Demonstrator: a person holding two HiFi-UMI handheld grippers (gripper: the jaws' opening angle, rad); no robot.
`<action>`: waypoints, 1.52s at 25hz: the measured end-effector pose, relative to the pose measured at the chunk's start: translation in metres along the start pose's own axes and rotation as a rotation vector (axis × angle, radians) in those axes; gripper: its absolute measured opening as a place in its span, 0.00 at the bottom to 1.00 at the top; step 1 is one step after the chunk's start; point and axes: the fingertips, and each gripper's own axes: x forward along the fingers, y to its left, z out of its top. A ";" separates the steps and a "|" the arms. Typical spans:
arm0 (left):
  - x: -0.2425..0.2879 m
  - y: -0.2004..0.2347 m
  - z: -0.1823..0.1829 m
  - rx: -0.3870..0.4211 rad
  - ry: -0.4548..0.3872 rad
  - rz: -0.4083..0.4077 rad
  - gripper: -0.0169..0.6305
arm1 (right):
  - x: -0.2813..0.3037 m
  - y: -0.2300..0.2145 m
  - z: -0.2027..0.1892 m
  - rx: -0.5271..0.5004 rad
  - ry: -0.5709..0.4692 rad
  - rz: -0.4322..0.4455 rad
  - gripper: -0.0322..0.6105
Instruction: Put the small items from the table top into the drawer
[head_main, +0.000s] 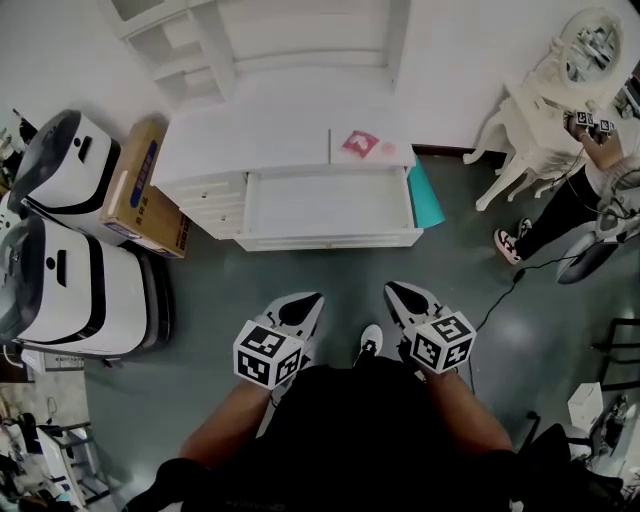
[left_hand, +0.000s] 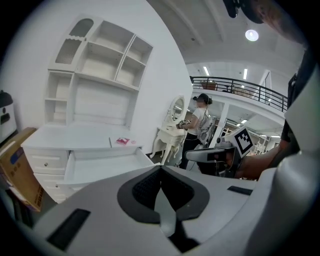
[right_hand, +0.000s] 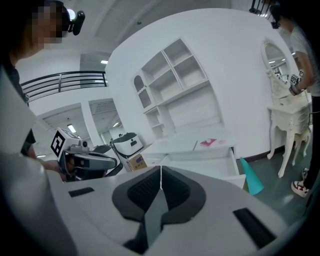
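Left gripper (head_main: 312, 300) and right gripper (head_main: 396, 291) are both held with jaws pressed together and nothing between them, as each gripper view confirms (left_hand: 161, 168) (right_hand: 161, 168).

2 risks can be judged from here. The pink-and-red flat item (head_main: 360, 143) lies flat on the white table top (head_main: 250, 140), so it may be pushed along by a fingertip rather than pinched and slid off the far-right edge, toward the teal object (head_main: 428, 196) on the floor. The open drawer (head_main: 330, 205) juts toward the grippers, so a low reach over it could knock its front and push it shut.

The flat item is found ahead of the right gripper and slightly to its left, beyond the drawer and well apart from both grippers. 1 smaller pale pink thing (head_main: 388, 150) is seen just beside it, though what it is cannot be told.
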 end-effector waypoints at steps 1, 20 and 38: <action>0.006 0.002 0.004 -0.003 -0.002 0.009 0.04 | 0.003 -0.007 0.004 -0.004 0.004 0.007 0.09; 0.099 0.000 0.034 -0.083 0.043 0.116 0.04 | 0.030 -0.100 0.027 0.005 0.085 0.138 0.09; 0.131 0.071 0.065 -0.076 0.058 0.072 0.04 | 0.083 -0.137 0.047 0.053 0.086 0.031 0.09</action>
